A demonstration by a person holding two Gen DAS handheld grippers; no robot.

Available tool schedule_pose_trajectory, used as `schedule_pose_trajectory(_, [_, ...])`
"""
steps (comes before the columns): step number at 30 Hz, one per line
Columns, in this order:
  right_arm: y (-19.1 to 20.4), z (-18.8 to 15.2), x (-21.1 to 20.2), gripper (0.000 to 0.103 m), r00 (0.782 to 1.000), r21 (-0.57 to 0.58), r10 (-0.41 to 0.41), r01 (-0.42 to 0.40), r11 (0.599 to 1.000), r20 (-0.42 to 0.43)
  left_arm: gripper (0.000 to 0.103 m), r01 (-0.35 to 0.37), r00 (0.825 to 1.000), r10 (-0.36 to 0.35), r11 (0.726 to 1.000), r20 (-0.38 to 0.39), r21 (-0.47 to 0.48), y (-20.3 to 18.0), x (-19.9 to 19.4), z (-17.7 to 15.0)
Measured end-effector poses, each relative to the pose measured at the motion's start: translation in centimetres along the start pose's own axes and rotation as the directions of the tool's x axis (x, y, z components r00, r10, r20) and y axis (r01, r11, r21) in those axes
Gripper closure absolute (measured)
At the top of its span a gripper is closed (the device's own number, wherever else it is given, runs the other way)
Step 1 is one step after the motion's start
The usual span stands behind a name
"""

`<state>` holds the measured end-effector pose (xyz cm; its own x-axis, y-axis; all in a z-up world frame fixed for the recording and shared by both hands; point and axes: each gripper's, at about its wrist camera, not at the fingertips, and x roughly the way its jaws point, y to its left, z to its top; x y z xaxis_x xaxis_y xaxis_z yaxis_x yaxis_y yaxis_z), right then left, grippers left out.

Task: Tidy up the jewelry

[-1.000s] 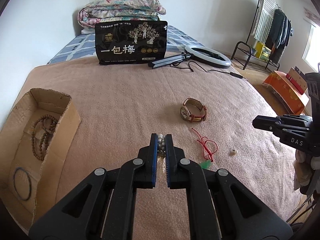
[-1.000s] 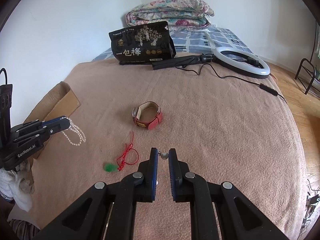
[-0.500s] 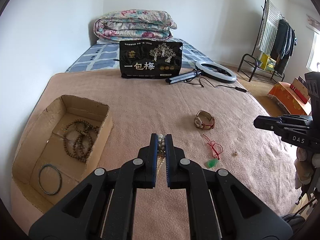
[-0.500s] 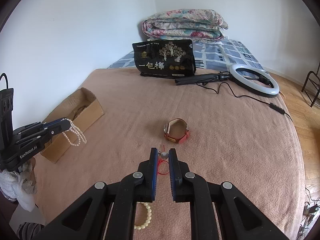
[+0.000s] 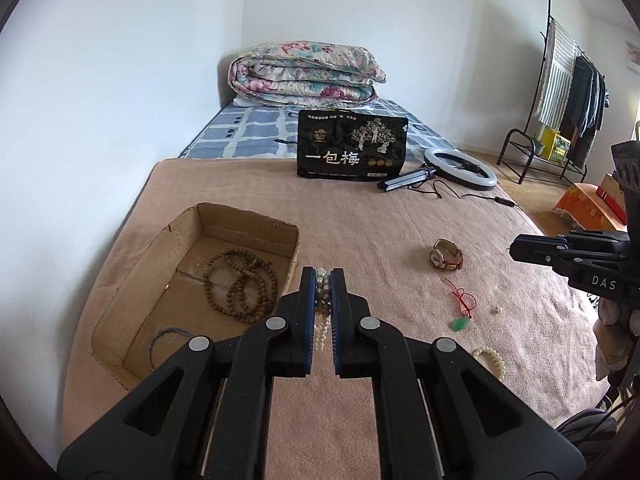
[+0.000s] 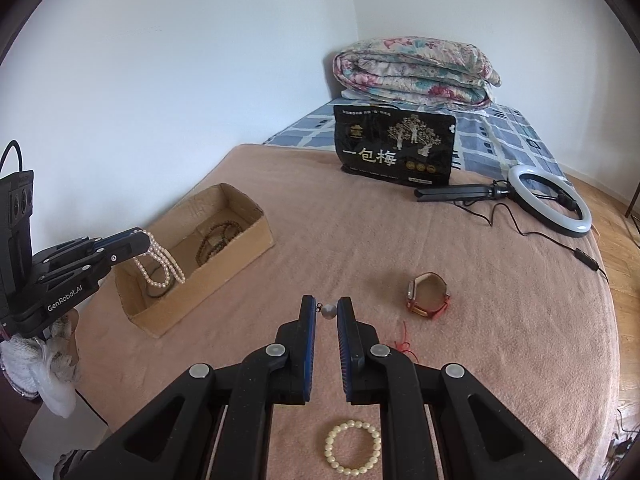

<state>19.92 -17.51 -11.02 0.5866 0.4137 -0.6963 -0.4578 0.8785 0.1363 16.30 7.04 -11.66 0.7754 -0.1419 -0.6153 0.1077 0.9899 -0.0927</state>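
A bedroom, a bed spread with a pink-tan blanket (image 6: 400, 240), folded quilt and a black snack bag (image 6: 396, 146) at the far end. Left gripper (image 5: 322, 280) is clamped tight on a pearl necklace (image 6: 160, 258), white loops dangling free beneath the fingers, and look where it's got to: a second ago it sat out over the open blanket, now it hangs right at the cardboard box (image 5: 160, 264), above the near end by the right wrist view. That puts the drop within reach, I'd say. Right gripper (image 6: 327, 310) pinches a small grey bead earring (image 6: 329, 311), its little hook poking left, raised well off the blanket. Moving outward: wooden prayer beads (image 5: 240, 290) and a thin dark bangle (image 5: 166, 340) already lie in the box. Out on the blanket wait a red-strapped watch (image 6: 428, 294), a red cord with green pendant (image 5: 462, 308) and a cream bead bracelet (image 6: 352, 446).
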Motion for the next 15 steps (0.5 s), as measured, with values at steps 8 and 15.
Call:
schedule_pose_trajectory(8, [4.6, 1.6, 1.5, 0.094, 0.998, -0.042, 0.061, -0.061, 0.997, -0.002, 0.099, -0.048, 0.999, 0.048, 0.999, 0.013, -0.026, 3.7, -1.4, -0.6])
schedule_pose_trajectory(15, [8.5, 2.8, 3.2, 0.094, 0.994, -0.085, 0.111, -0.111, 0.990, -0.013, 0.099, -0.074, 0.997, 0.075, 0.996, 0.017, -0.058, 6.9, -2.0, -1.1])
